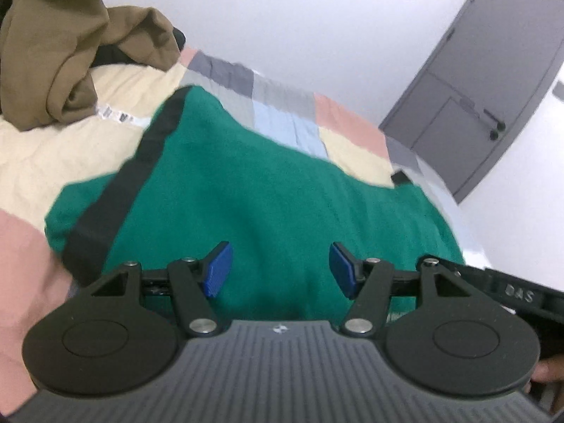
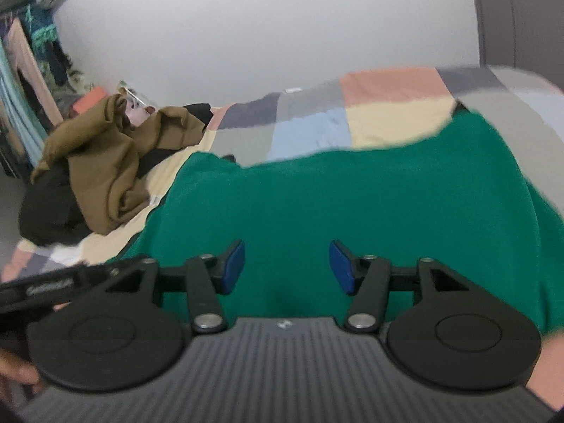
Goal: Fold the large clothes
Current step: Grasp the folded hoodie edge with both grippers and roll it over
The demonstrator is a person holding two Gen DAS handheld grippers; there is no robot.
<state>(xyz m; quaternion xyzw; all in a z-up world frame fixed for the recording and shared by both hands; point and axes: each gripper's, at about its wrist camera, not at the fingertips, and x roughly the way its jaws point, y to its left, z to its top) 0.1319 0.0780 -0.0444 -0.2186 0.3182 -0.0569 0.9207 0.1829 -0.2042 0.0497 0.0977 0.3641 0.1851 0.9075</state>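
Note:
A large green garment (image 1: 268, 190) with a black stripe (image 1: 141, 162) lies spread flat on the patchwork bed; it also fills the middle of the right wrist view (image 2: 352, 197). My left gripper (image 1: 280, 269) is open and empty, its blue pads (image 1: 218, 269) wide apart just above the garment's near part. My right gripper (image 2: 287, 268) is open and empty too, held over the same garment. Part of the right gripper shows at the right edge of the left wrist view (image 1: 521, 296).
A crumpled brown garment (image 1: 60, 53) lies on the bed's far left, over dark clothes (image 2: 53, 211). The patchwork quilt (image 1: 338, 120) covers the bed. A grey door (image 1: 486, 84) stands in the white wall. Hanging clothes (image 2: 24, 81) are at far left.

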